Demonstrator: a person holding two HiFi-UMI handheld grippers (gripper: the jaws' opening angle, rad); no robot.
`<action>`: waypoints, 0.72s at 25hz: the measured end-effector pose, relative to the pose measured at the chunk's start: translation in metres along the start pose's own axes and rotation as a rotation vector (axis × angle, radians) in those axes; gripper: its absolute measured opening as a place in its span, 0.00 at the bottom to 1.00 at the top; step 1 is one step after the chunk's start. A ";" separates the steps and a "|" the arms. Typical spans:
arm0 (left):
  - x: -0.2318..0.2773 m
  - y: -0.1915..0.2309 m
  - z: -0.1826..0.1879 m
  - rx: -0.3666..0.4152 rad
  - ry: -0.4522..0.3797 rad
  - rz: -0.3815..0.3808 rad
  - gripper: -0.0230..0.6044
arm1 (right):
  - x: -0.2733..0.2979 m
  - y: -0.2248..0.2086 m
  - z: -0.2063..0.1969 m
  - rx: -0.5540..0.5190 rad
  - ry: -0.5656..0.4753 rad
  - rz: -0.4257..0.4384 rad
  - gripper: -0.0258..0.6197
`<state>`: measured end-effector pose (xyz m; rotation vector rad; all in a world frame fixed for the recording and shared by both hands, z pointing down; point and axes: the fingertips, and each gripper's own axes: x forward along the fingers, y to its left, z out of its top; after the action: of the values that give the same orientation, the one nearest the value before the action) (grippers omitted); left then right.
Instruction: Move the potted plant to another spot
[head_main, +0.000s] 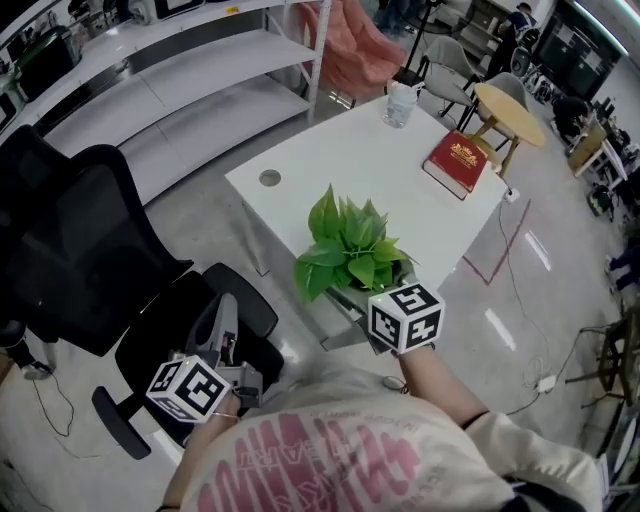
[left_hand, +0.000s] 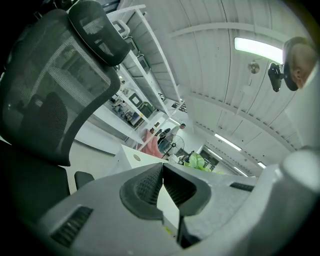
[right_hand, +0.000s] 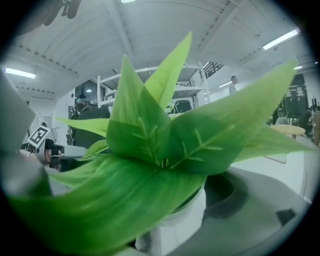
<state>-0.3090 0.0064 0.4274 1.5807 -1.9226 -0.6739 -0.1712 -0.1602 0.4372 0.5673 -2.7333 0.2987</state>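
At the table's (head_main: 330, 160) near edge, right claw (right_hand: 176, 222) tight on potted plant (head_main: 350, 252); left claw (left_hand: 163, 186) pressed together, empty.

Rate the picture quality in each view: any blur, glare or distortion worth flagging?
Head view: sharp and evenly lit, edges bowed by the wide lens, potted plant clear. Left gripper view: heavy fisheye, ceiling light blown out, left tool crisp, jaws together. Right gripper view: the plant's near leaves soft, filling the frame and hiding one jaw.
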 end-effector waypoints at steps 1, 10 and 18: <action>-0.003 0.003 0.000 -0.001 -0.005 0.011 0.04 | 0.003 0.001 0.001 -0.004 0.003 0.004 0.86; -0.026 0.038 0.000 -0.056 -0.058 0.157 0.04 | 0.053 0.007 -0.007 -0.041 0.081 0.083 0.86; -0.040 0.059 -0.001 -0.091 -0.126 0.300 0.04 | 0.101 0.000 -0.011 -0.076 0.124 0.175 0.86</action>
<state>-0.3442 0.0560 0.4645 1.1859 -2.1305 -0.7336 -0.2559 -0.1921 0.4835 0.2806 -2.6642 0.2617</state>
